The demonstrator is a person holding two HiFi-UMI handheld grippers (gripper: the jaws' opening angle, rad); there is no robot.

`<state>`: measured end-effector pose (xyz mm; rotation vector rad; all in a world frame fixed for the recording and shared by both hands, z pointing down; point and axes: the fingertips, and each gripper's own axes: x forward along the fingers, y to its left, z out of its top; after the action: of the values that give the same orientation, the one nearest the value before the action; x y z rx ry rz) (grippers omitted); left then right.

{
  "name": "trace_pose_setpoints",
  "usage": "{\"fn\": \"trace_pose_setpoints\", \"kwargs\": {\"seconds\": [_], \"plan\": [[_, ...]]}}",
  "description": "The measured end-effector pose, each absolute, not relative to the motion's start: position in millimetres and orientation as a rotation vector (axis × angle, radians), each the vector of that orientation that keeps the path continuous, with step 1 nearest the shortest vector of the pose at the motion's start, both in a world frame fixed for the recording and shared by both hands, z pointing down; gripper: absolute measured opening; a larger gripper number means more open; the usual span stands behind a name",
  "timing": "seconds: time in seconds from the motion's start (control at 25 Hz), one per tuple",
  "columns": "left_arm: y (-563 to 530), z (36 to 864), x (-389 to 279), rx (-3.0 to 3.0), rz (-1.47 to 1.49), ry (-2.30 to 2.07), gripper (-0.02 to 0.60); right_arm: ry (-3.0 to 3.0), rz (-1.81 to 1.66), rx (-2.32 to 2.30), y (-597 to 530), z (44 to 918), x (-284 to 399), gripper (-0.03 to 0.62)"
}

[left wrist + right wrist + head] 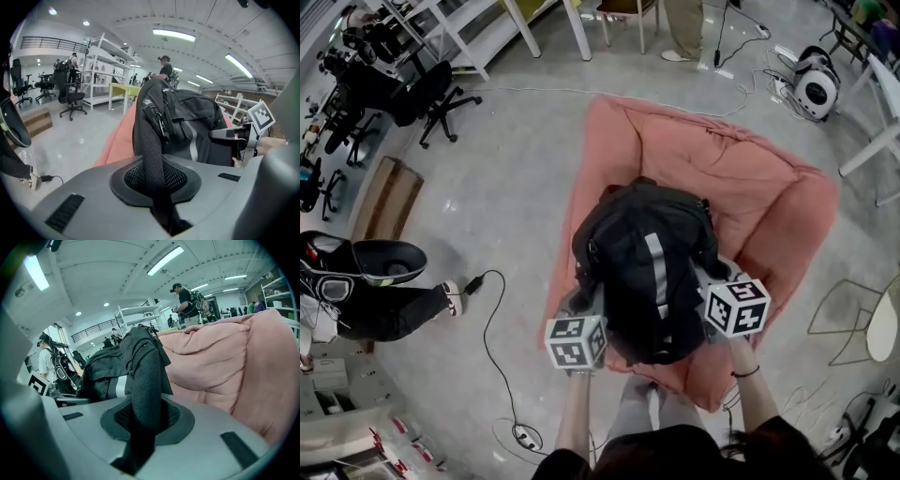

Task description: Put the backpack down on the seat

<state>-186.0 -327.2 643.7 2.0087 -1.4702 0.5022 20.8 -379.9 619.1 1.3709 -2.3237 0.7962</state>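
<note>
1. The backpack, black with a pale grey stripe, is seen over the middle of the seat, a pink beanbag set on the floor.
2. The pack's stripe runs from near to far. Pink cushion is shown to its left, right and far side.
3. Whether the pack is touching the cushion cannot be told from any view.
4. The left claw is closed almost fully on the left strap. This black mesh band is pinched between the pads and runs up to the pack.
5. The right claw is closed just as narrowly on the right strap, which is clamped between its pads and leads back to the pack.
6. In the head view the claws are placed at the near left and near right of the pack, each pressed close against its side.
7. A marker cube is carried on each claw, the left cube and the right cube, with a forearm behind each.
8. In the right gripper view the cushion is seen bulging just right of the pack, higher than the claw.
9. A black office chair is seen at the far left, well apart from the seat.
10. A black cable is laid across the floor at the near left.
11. White shelving is seen far off in the left gripper view.
</note>
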Motion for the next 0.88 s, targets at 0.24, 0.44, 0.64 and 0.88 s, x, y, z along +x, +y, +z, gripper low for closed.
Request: {"fn": "trace_pose_setpoints", "kwargs": {"seconds": [0.24,0.44,0.64,0.88], "plan": [[-355.3,656.9,-191.3,1.990,0.520,-1.516,0.046,-2.318,0.787,1.389,-412.8,634.4,14.4,0.061],[-373.5,667.6,-194.9,1.969,0.515,-1.542,0.046,-2.306,0.761,1.390,-434.7,645.6,10.3,0.061],[-386.0,675.0,-200.0,1.945,0.490,-1.569,0.048,-2.298,0.776,1.394,-450.1,652.8,7.4,0.069],[-390.7,681.1,-202.3,1.933,0.500,-1.581,0.049,-2.285,0.801,1.411,-458.0,658.1,6.1,0.099]]}}
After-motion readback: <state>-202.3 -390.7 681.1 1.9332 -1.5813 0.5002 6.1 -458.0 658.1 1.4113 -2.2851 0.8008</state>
